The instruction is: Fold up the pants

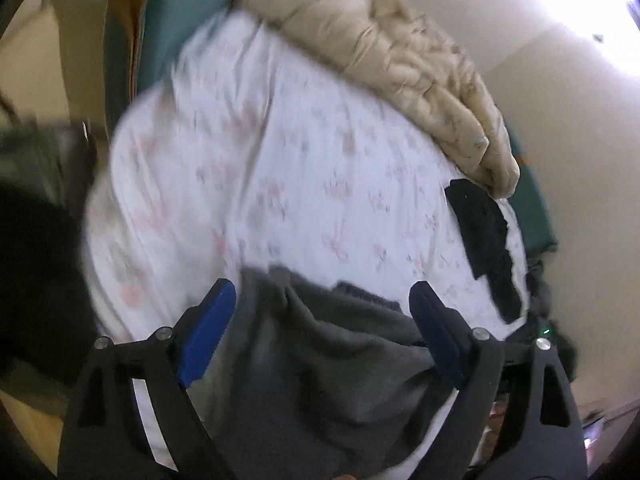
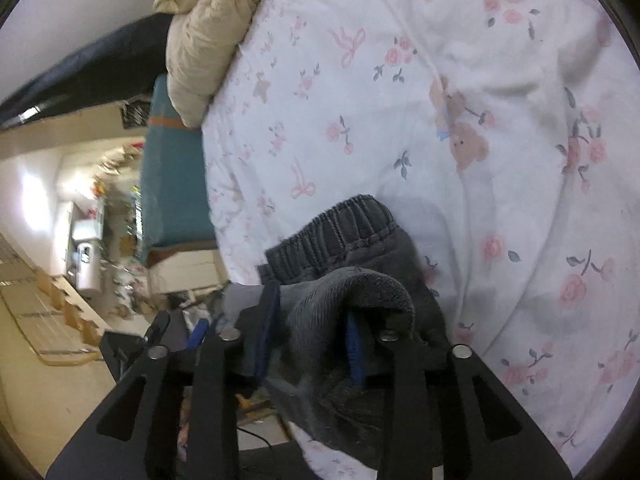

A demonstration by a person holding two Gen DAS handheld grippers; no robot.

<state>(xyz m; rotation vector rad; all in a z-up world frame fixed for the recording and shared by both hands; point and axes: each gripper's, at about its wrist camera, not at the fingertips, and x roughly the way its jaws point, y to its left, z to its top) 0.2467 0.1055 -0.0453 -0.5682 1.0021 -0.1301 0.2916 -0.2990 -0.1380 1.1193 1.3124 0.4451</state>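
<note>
The grey pants (image 1: 320,360) lie bunched on the floral bedsheet (image 1: 260,160) at the near edge of the bed. My left gripper (image 1: 322,286) hangs just above them, its blue pads (image 1: 208,332) spread wide on either side of the cloth and not pressing it. In the right wrist view the elastic waistband of the pants (image 2: 344,232) lies on the sheet (image 2: 440,80). A fold of the grey cloth humps up between the blue pads (image 2: 266,332) of my right gripper (image 2: 312,304) and drapes over the right finger. The jaws stand part-way apart and the cloth sits loose between them.
A beige quilt (image 1: 400,40) is heaped along the far side of the bed (image 2: 200,40). A black garment (image 1: 484,240) lies on the sheet at the right. A teal mattress side (image 2: 172,180) and a cluttered floor lie beyond the bed's edge.
</note>
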